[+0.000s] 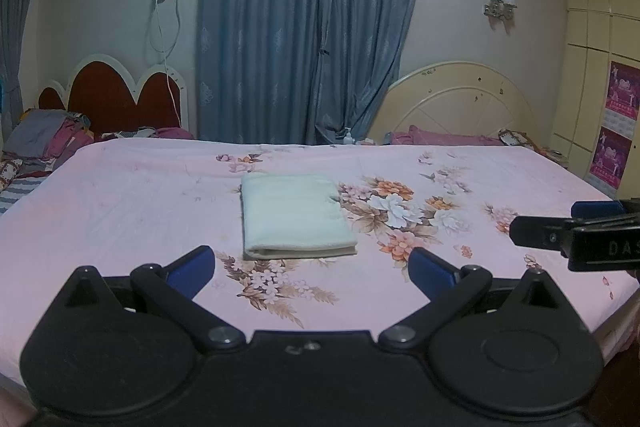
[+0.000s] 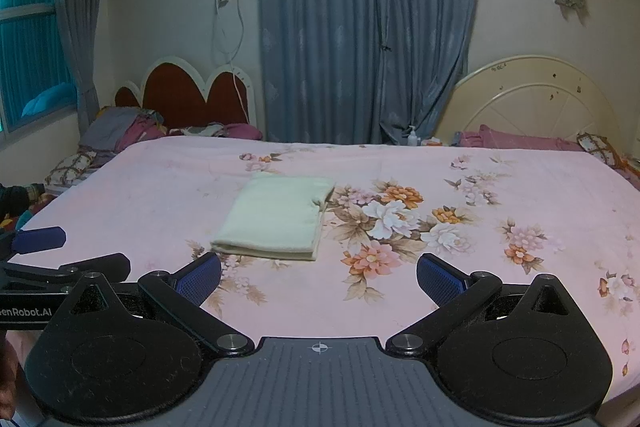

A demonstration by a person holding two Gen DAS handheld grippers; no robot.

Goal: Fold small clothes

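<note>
Both of my tools hover over the near edge of the bed [image 1: 120,195], and neither holds anything. My left hand-held gripper [image 1: 312,267] has its blue pads spread wide apart, and so does my right hand-held gripper [image 2: 318,277]. Straight ahead of the left one, just beyond its fingertips, lies the folded pale cloth [image 1: 296,217], a tidy rectangle with its thick folded edge facing me. From the right one it sits ahead and to the left [image 2: 276,221]. Nothing touches the cloth; flowered pink sheet [image 2: 400,219] runs open on all its sides. At the far edge of the bed stand blue curtains [image 1: 304,27], two headboards and a small pump bottle [image 2: 412,137].
</note>
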